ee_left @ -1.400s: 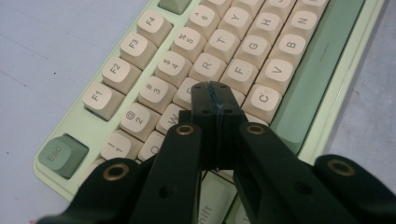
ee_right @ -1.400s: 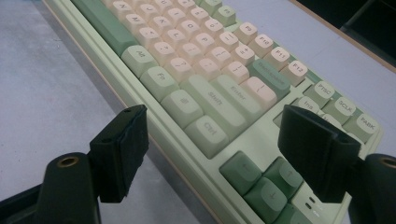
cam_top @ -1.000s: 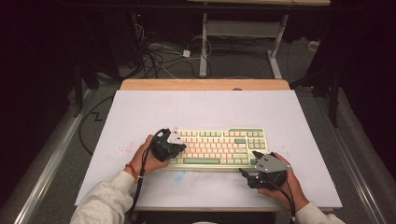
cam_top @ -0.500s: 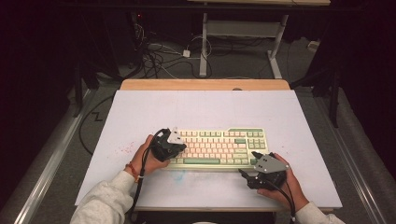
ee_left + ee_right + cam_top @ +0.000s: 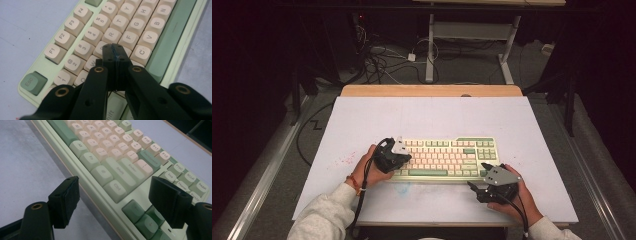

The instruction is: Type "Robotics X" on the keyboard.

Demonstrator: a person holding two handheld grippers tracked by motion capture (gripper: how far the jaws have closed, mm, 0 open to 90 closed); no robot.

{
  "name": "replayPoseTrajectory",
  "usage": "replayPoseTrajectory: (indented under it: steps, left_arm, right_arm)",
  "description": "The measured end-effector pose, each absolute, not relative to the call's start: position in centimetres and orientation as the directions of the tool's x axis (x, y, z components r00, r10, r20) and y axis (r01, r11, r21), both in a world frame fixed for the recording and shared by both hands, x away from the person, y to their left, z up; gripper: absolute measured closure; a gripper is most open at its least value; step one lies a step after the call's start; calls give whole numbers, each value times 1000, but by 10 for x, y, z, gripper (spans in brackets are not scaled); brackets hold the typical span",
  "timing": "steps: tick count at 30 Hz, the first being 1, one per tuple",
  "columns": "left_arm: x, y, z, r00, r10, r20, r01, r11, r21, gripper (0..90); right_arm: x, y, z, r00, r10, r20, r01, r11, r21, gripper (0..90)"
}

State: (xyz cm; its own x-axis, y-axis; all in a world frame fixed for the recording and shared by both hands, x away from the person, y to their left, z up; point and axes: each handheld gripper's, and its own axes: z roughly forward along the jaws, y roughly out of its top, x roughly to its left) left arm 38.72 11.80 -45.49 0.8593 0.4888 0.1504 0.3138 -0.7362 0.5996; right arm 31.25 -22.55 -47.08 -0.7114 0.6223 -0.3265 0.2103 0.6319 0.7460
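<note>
Two grippers at keyboard (image 5: pixel 444 157): left gripper (image 5: pixel 115 50) jaws closed together, empty, over letter keys; right gripper (image 5: pixel 113 202) jaws wide apart, empty, near corner.

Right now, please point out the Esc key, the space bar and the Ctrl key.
Esc key (image 5: pixel 33 82), left gripper view, on its green top.
Space bar (image 5: pixel 170 35), left gripper view, on its long green top.
Ctrl key (image 5: pixel 118 189), right gripper view, on its lettered top.

I judge this a lab or test room, not a home. The desk (image 5: pixel 432 115) carries a plain white sheet over a wood top. Beyond its far edge, loose cables (image 5: pixel 382 62) sprawl across grey floor (image 5: pixel 472 65) beneath a metal bench frame (image 5: pixel 472 35). Dark surroundings close in left and right.
</note>
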Motion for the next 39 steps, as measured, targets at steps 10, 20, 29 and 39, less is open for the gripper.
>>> replayPoseTrajectory:
  steps: [10, 20, 29, 39]
  left_arm:
    - [385, 120, -449, 859, 489, 154, 301, -725, 620, 877]
    - [384, 123, -445, 855, 492, 163, 294, -719, 630, 877]
    - [382, 128, -441, 839, 514, 178, 290, -699, 654, 859]
    - [378, 135, -436, 829, 530, 181, 286, -679, 676, 863]
  right_arm:
    - [312, -226, -470, -712, 620, -331, 207, 634, 745, 250]
    - [312, -226, -470, -708, 625, -329, 209, 630, 748, 250]
    - [312, -227, -470, -708, 624, -330, 207, 630, 748, 250]
    - [312, -227, -469, -706, 628, -327, 210, 627, 750, 249]
